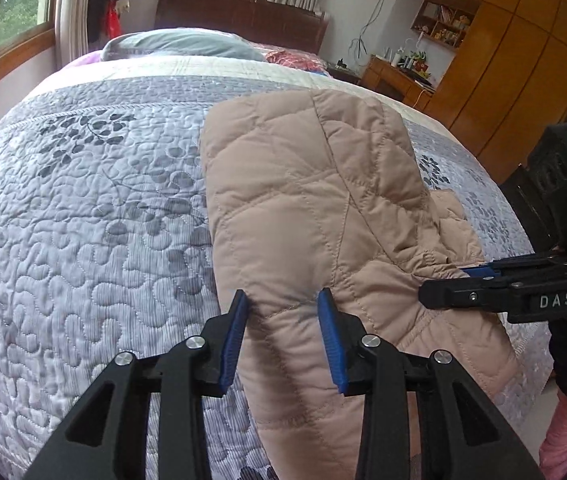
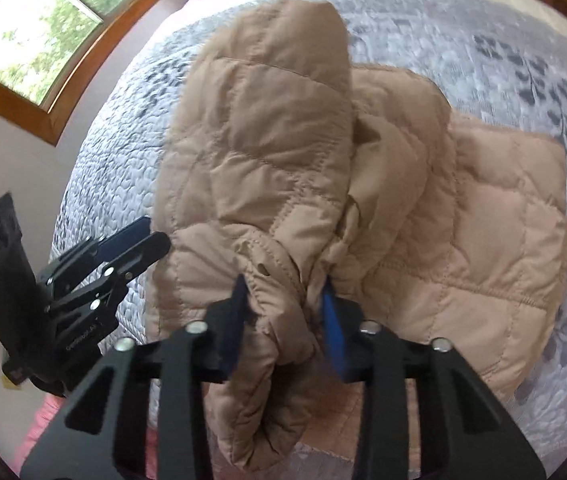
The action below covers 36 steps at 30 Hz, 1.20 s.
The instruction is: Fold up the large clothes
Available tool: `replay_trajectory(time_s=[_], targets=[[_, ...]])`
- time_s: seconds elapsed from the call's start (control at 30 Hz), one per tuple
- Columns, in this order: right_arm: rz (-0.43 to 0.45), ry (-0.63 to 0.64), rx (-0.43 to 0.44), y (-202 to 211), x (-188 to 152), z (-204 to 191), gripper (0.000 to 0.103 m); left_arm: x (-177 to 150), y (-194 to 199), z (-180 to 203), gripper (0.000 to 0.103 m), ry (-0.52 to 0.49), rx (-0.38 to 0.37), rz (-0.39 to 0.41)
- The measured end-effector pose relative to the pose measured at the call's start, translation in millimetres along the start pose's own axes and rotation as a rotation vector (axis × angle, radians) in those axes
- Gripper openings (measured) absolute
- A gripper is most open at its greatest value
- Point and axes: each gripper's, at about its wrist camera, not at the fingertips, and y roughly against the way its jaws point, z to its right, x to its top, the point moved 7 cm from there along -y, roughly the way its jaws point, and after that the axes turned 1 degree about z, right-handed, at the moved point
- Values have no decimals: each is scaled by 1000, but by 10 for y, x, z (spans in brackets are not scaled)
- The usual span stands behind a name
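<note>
A tan quilted jacket [image 1: 307, 200] lies partly folded on the bed's grey quilt [image 1: 83, 220]. My left gripper [image 1: 283, 300] has its blue pads on either side of the jacket's near edge, shut on the fabric. My right gripper [image 1: 443, 288] reaches in from the right at the jacket's side. In the right wrist view the right gripper [image 2: 285, 286] is shut on a bunched fold of the jacket [image 2: 283, 152] and holds it raised, with a sleeve or flap draped over. The left gripper [image 2: 139, 244] shows at the left edge of the jacket.
A grey pillow [image 1: 179, 44] and a dark wooden headboard [image 1: 239, 12] are at the far end of the bed. Wooden wardrobes [image 1: 515, 60] and a desk stand to the right. Windows [image 2: 43, 28] line the left wall. The bed's near edge is just below the grippers.
</note>
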Motion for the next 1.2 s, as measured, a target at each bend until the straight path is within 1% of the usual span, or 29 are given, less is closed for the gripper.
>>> replay_trajectory(time_s=[0.03, 0.13, 0.23, 0.37, 0.47, 0.53, 0.7, 0.83, 0.9, 1.03, 1.2], targets=[[18, 29, 2, 68, -13, -48, 23, 3, 11, 14, 36, -2, 0, 2], [58, 76, 5, 236, -41, -110, 21, 13, 114, 92, 37, -21, -12, 22], [121, 97, -10, 517, -60, -42, 20, 44, 244, 189, 37, -49, -6, 60], [203, 73, -16, 934, -97, 125, 19, 83, 370, 374, 38, -83, -27, 91], [249, 39, -29, 1125, -139, 319, 19, 83, 368, 526, 38, -110, -45, 91], [260, 5, -36, 1186, -213, 499, 19, 71, 325, 607, 38, -122, -56, 81], [224, -74, -41, 1077, -399, 876, 19, -1, 134, 787, 38, -132, -78, 36], [190, -143, -7, 805, -610, 1154, 20, -90, 8, 900, 39, -165, -72, 19], [182, -156, 0, 698, -687, 1239, 21, -144, -77, 932, 39, -184, -64, 1], [187, -168, 28, 474, -761, 1346, 23, -211, -190, 925, 44, -189, -50, -12], [188, -190, 63, 283, -790, 1440, 26, -279, -345, 847, 52, -156, -47, -28]])
